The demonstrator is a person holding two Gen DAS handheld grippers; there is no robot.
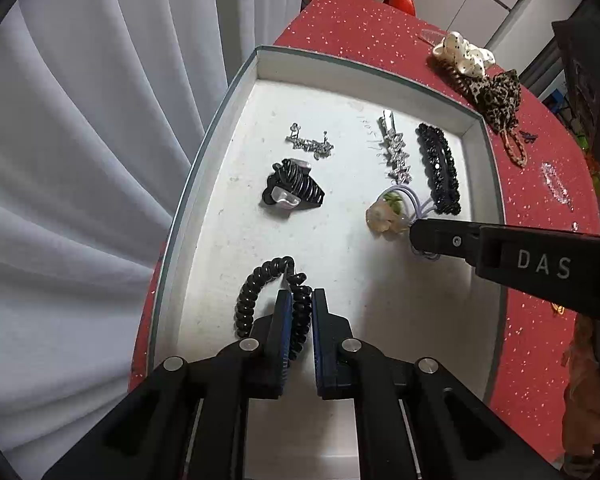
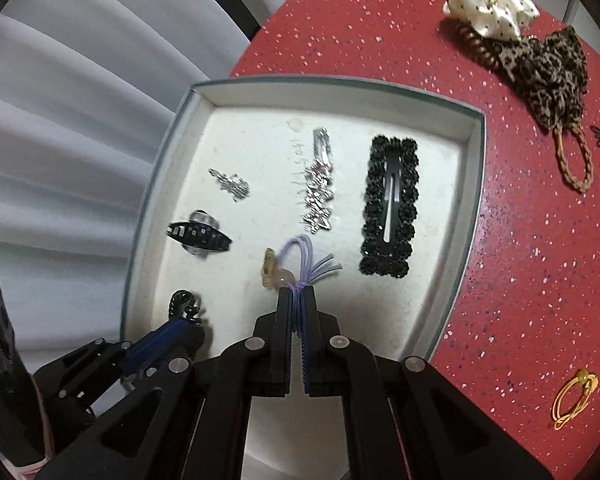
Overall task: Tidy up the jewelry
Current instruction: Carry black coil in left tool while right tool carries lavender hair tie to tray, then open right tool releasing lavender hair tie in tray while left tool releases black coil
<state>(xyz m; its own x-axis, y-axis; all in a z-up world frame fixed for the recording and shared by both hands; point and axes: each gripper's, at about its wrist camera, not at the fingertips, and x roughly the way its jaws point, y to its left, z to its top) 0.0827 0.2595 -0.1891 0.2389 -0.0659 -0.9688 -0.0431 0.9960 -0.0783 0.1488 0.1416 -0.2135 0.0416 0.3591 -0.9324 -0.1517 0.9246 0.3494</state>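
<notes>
Left gripper (image 1: 302, 300) fingers clamp the black coil tie (image 1: 260, 292); right gripper (image 2: 298, 298) fingers pinch the lilac tie (image 2: 304, 264).

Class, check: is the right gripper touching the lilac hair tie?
Touching. The right wrist view shows the right gripper pinching the lilac hair tie.

Both fisheye views are evenly and brightly lit from above. The shallow white-lined tray (image 1: 204, 184) is nearly overexposed, its floor washed pale, with soft shadows beneath the black gripper fingers (image 1: 284, 320). Sparkles glint off the red glitter-flecked tabletop (image 2: 520, 260). Straight edges bow strongly toward the frame borders, and dark vignetting fills the corners. The pleated white curtain (image 1: 80, 160) appears soft; compression blurs fine detail.
</notes>
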